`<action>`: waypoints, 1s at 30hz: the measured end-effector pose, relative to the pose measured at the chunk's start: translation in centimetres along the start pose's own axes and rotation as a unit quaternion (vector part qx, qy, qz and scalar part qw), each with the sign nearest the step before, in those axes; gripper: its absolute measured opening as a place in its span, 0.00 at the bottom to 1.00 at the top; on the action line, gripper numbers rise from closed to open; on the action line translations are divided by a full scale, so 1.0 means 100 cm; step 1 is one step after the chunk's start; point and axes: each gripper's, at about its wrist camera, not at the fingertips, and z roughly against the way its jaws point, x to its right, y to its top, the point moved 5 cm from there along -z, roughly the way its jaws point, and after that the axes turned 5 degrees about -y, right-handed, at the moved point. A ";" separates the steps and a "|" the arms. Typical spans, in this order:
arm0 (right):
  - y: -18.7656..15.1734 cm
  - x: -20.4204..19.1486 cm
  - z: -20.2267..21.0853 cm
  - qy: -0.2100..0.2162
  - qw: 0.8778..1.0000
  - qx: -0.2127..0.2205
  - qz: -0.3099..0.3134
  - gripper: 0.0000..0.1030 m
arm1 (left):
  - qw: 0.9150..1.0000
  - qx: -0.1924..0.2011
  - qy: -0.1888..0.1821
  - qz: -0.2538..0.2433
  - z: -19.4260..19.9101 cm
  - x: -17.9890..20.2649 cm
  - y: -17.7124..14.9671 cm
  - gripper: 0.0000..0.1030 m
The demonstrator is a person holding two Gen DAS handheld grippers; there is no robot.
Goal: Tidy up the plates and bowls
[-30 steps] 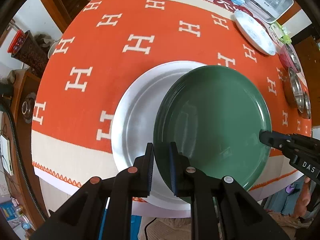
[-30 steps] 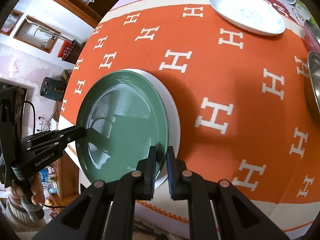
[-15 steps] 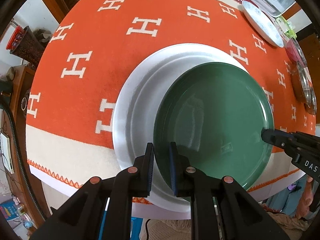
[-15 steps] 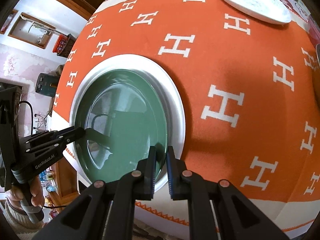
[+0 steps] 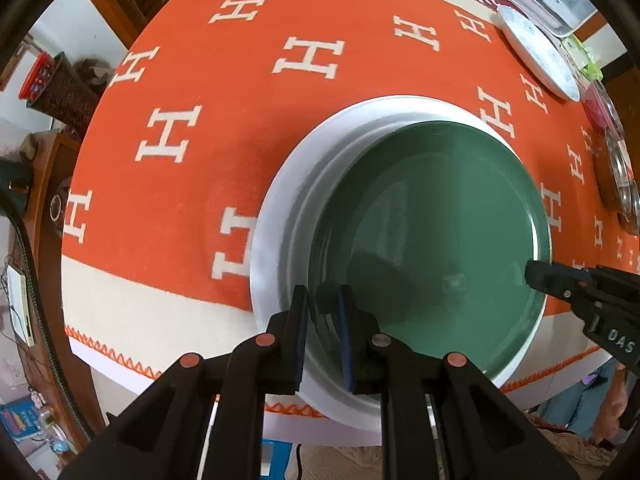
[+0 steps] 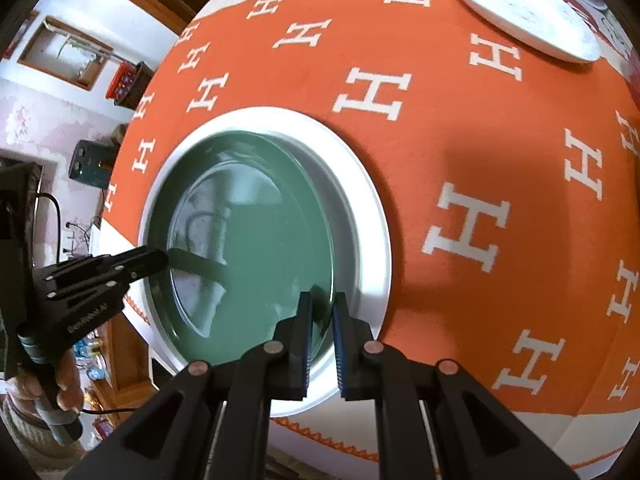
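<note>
Gripping opposite edges of one green plate [image 5: 432, 236], two sets of tongs hold it inside a larger white plate [image 5: 280, 216]. The left tongs [image 5: 323, 312] are closed narrowly on the green rim nearest them, one finger on the outer side of the rim and one on the inner. The right tongs [image 6: 320, 316] pinch the rim on their own side in the same way, and their tips show at the far right of the left wrist view, touching the plate's edge. In the right wrist view the left tongs reach in from the left and meet the green rim.

Both plates sit near the edge of a tabletop covered by one orange cloth [image 6: 460, 152] patterned with white H shapes. Well beyond both tongs lies a third plate, a pale speckled plate [image 6: 524, 8], flat on the cloth. To the far right of the left tongs stand metal bowls [image 5: 622, 184]; their number cannot be told at the frame edge.
</note>
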 end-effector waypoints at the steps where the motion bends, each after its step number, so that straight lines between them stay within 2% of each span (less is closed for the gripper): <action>1: 0.000 0.000 -0.002 -0.003 1.000 -0.002 0.001 0.10 | 1.000 0.001 -0.002 0.001 0.000 -0.001 0.000 0.12; 7: 0.001 -0.003 -0.003 -0.010 1.000 -0.012 0.008 0.15 | 1.000 0.000 -0.008 0.005 -0.001 -0.001 0.000 0.12; 10: 0.001 -0.006 -0.003 -0.014 1.000 -0.012 0.017 0.20 | 1.000 0.001 -0.012 0.005 0.006 -0.006 -0.003 0.18; 14: 0.002 -0.012 0.002 -0.032 0.999 -0.003 0.033 0.26 | 1.000 0.023 -0.002 -0.011 0.021 -0.001 -0.001 0.31; 16: 0.003 -0.013 0.009 -0.038 0.998 0.007 0.041 0.33 | 0.999 0.033 -0.001 -0.017 0.028 0.002 0.001 0.32; 18: 0.004 -0.015 0.015 -0.047 0.997 0.017 0.051 0.36 | 0.999 0.038 -0.003 -0.019 0.034 0.005 0.004 0.33; 21: 0.005 -0.018 0.023 -0.054 0.996 0.029 0.063 0.36 | 0.999 0.046 -0.007 -0.021 0.042 0.010 0.008 0.35; 30: -0.001 -0.013 0.032 -0.041 0.997 0.034 0.060 0.36 | 0.997 0.060 -0.013 -0.041 0.056 0.032 0.011 0.45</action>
